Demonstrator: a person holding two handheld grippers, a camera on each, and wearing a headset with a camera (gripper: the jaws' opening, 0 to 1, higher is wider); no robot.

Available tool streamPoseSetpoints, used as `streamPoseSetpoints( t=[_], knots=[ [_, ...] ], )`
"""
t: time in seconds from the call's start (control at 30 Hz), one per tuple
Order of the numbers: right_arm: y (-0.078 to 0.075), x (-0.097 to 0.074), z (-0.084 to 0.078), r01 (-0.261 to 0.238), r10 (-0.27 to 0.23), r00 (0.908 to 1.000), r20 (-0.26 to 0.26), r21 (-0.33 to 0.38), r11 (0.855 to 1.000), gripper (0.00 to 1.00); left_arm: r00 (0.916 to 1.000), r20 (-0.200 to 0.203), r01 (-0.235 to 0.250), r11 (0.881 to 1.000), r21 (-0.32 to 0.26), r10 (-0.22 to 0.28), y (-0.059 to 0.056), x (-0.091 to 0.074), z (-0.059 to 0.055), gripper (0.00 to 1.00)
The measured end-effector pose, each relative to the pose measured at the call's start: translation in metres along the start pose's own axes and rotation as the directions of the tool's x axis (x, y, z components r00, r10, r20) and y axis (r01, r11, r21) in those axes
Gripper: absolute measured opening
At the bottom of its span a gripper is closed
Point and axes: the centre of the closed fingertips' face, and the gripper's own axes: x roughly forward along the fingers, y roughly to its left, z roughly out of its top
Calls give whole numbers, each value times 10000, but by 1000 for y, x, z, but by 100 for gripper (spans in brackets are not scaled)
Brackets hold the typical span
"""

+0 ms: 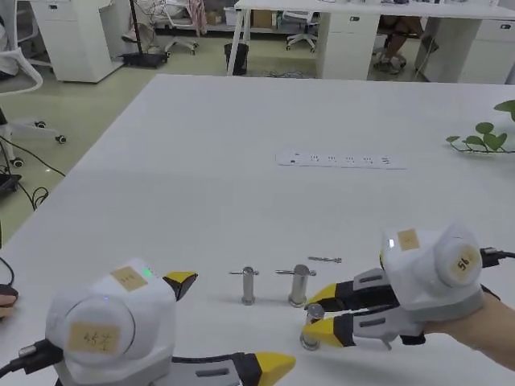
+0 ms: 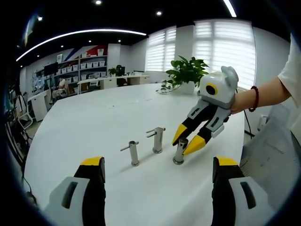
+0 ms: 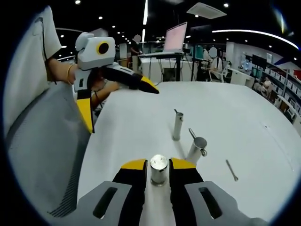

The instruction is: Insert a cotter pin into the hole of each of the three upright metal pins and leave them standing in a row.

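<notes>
Right gripper clenched on the end metal pin.
It stands upright on the white table, just beside two metal pins holding cotter pins; a loose cotter pin lies near; left gripper hovers, released.

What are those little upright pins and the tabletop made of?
The upright pins look like bare metal, probably steel: silvery grey with bright glints. The tabletop looks like matte white laminate, smooth with only soft reflections, though its core is hidden.
</notes>
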Motion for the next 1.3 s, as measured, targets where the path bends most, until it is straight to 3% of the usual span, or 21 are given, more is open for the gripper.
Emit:
streamPoseSetpoints(
  t=[0.37, 0.53, 0.8, 1.07, 1.3],
  knots=[
    [-2, -20, 17, 19, -47, 9995, 318, 884, 9961, 28, 10000, 60, -13, 10000, 26, 13, 0, 0, 1, 95],
    [-13, -33, 22, 257, -285, 9993, 255, 1057, 9941, 30, 10000, 71, 11, 10000, 41, -12, 0, 0, 2, 96],
    [-39, -47, 15, 953, -943, 9954, -144, 1251, 9876, 29, 10000, 89, -5, 10000, 83, 4, 0, 1, 3, 95],
    [-77, -50, 1, 2193, -2080, 9735, -955, 1296, 9670, 27, 9999, 102, -126, 9997, 186, 124, 3, 0, 3, 91],
    [-99, -41, -12, 2595, -2412, 9564, -1646, 1002, 9605, 25, 9999, 45, -139, 9995, 276, 138, 3, 1, 3, 89]
  ],
)
